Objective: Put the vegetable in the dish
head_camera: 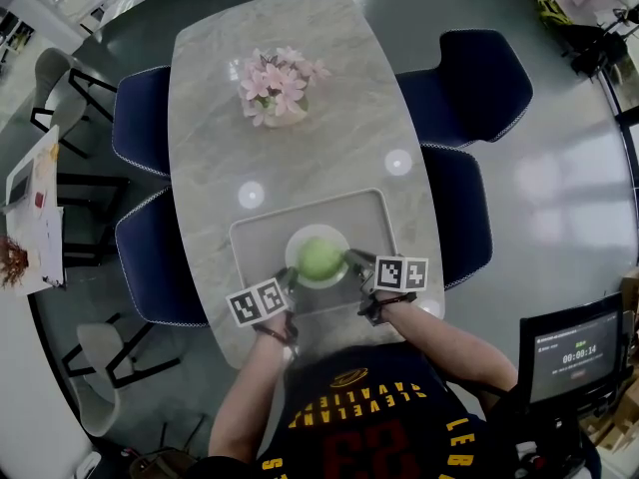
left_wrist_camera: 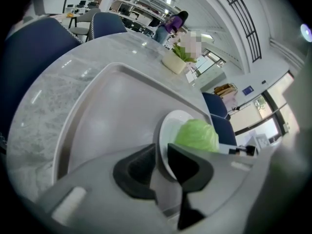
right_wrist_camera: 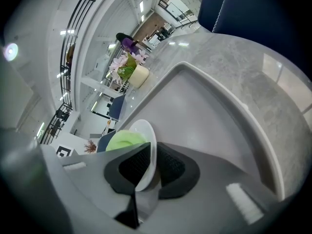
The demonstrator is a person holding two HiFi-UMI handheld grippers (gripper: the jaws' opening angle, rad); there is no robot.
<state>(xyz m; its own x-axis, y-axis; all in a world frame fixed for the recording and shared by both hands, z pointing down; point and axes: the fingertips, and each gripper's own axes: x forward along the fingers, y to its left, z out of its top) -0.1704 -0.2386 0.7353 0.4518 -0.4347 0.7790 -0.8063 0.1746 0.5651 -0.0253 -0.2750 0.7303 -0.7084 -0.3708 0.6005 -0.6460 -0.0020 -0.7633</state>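
A round green vegetable (head_camera: 320, 258) sits in a small white dish (head_camera: 296, 247) on the grey tray (head_camera: 260, 233) at the near end of the marble table. My left gripper (head_camera: 290, 279) is shut on the dish's left rim. My right gripper (head_camera: 351, 260) is shut on its right rim. In the left gripper view the dish rim (left_wrist_camera: 165, 126) runs between the jaws of the left gripper (left_wrist_camera: 161, 162), with the vegetable (left_wrist_camera: 197, 134) just beyond. In the right gripper view the dish (right_wrist_camera: 146, 130) is pinched by the right gripper (right_wrist_camera: 152, 165), and the vegetable (right_wrist_camera: 124, 139) is partly hidden behind a jaw.
A vase of pink flowers (head_camera: 275, 86) stands at the far middle of the table. Dark blue chairs (head_camera: 469, 83) line both long sides. A monitor (head_camera: 571, 352) stands at the lower right and a side table (head_camera: 35, 208) at the left.
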